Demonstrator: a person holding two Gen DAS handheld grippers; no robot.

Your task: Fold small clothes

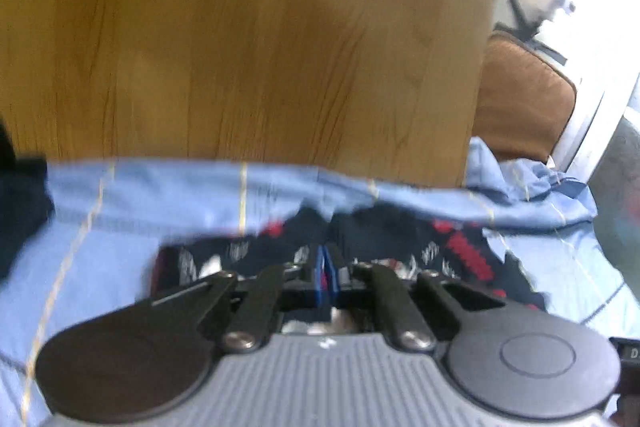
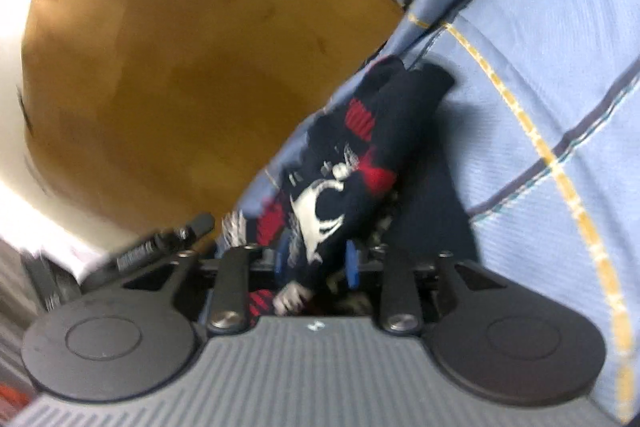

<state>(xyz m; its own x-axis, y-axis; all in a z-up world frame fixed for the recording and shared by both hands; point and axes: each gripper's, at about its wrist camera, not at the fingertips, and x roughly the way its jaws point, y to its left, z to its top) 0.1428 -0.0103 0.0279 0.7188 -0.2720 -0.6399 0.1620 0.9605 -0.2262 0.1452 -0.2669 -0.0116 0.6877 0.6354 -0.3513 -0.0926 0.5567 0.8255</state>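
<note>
The left gripper angles low, fingers pinched together against the dark patterned garment on the blue checked cloth. The right gripper tilts sideways, clamping that garment; only the left view shows a brown cushion.

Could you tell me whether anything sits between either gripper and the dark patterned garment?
Nothing visible does. The right gripper already has the dark patterned garment between its blue pads, and the left gripper is shut at its edge on the blue sheet.

Left claw: black linkages, blue pads, silver screws.
</note>
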